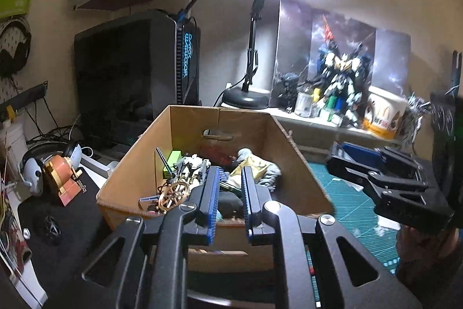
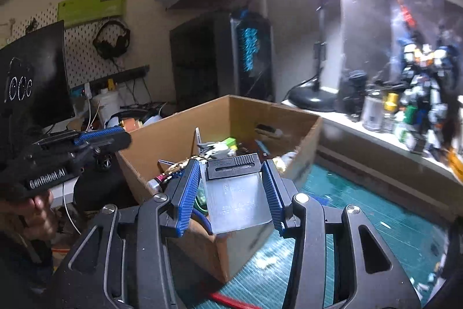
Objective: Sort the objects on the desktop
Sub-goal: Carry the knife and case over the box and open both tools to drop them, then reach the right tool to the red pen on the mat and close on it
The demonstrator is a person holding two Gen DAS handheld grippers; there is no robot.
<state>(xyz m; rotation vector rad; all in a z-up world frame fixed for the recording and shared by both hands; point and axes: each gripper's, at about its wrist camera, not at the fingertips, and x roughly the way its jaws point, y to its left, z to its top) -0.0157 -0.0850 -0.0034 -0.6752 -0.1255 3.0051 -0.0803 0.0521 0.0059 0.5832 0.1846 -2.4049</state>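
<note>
An open cardboard box (image 1: 277,141) stands on the desk, holding several small items: a brass wheel model (image 1: 172,194), a green block (image 1: 173,160) and a grey-gold figure (image 1: 260,165). My left gripper (image 1: 230,173) hovers over the box's near edge, jaws slightly apart and empty. My right gripper (image 2: 231,167) is shut on a clear plastic case with a black top (image 2: 234,193), held above the box's (image 2: 306,132) near corner. The right gripper (image 1: 385,178) shows at the right in the left wrist view; the left gripper (image 2: 95,136) shows at the left in the right wrist view.
A green cutting mat (image 2: 361,222) lies right of the box. A ledge behind holds a robot model (image 1: 344,83), jars and a mug (image 1: 382,118). A desk lamp base (image 1: 246,100) and a PC tower (image 1: 139,65) stand behind the box. Headphones and a small brown figure (image 1: 62,178) sit left.
</note>
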